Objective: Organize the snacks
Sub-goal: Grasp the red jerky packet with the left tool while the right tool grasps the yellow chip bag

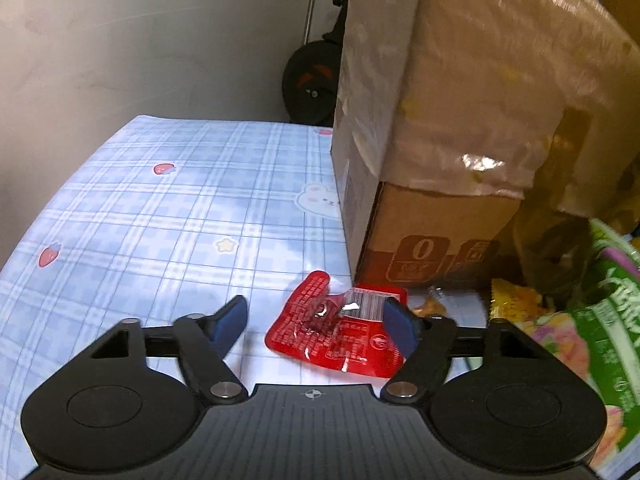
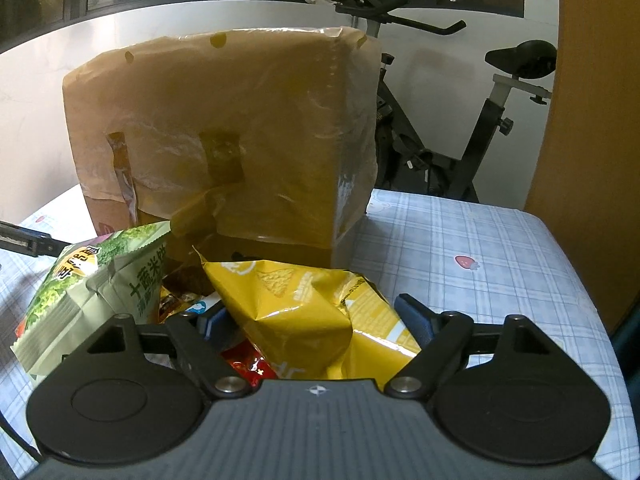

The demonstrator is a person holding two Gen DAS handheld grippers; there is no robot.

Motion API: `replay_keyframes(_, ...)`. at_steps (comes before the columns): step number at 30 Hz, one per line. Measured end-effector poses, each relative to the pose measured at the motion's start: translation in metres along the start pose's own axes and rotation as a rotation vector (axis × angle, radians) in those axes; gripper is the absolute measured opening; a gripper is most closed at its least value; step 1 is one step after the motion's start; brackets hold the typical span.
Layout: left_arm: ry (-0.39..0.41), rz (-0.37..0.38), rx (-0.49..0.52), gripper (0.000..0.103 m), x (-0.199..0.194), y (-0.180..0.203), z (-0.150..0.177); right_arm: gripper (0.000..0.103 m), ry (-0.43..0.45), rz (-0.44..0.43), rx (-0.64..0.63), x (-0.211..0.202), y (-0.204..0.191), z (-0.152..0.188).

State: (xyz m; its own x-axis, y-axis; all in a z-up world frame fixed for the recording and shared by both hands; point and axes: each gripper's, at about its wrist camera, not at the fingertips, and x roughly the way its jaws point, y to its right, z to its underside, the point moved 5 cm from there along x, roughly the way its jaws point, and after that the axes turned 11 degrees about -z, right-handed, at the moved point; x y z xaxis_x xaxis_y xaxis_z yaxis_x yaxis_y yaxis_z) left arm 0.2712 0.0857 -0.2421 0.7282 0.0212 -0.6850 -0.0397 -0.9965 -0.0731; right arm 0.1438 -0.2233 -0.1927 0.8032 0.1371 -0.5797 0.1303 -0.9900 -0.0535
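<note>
Table under a light blue plaid cloth [image 1: 168, 216] printed with strawberries, stars and a bunny. On it stands a tall brown cardboard box [image 2: 224, 140], upper part wrapped in crinkled clear plastic film, brown tape strips on the front; same box fills the upper right of the left wrist view. A black exercise bike [image 2: 472, 128] stands behind the table by the white wall.

Snack pile sits in front of the box. Large crumpled yellow foil chip bag [image 2: 320, 320] lies between the open fingers of the right gripper [image 2: 316, 320]; jaws stand wide, whether the pads touch the bag I cannot tell. Green vegetable-print snack bag [image 2: 92, 288] leans just left of it, against the box front. Small red wrapper [image 2: 244, 364] peeks out under the yellow bag, partly hidden.

Flat red transparent plastic snack packet with barcode label [image 1: 340, 332] lies on the cloth at the box's lower corner. Left gripper [image 1: 316, 320] is low over it, jaws moderately apart, right blue pad overlapping the packet's edge, left pad clear of it, nothing gripped. Small yellow-orange wrapper [image 1: 512, 300] lies right of the packet, beside the green bag.
</note>
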Motion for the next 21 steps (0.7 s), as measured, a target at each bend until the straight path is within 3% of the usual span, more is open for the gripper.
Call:
replay_keyframes(6,-0.013,-0.003,-0.009,0.054,0.010,-0.004,0.000,0.084,0.005,-0.005,0.011,-0.001,0.002,0.001)
replay_keyframes(18,0.002,-0.010,0.033,0.058,0.019,0.002,0.003,0.084,0.006,-0.005,0.011,-0.001,0.002,0.001)
replay_keyframes(21,0.018,-0.019,0.069,0.054,0.014,0.007,0.007,0.084,0.007,-0.005,0.011,-0.001,0.002,0.002)
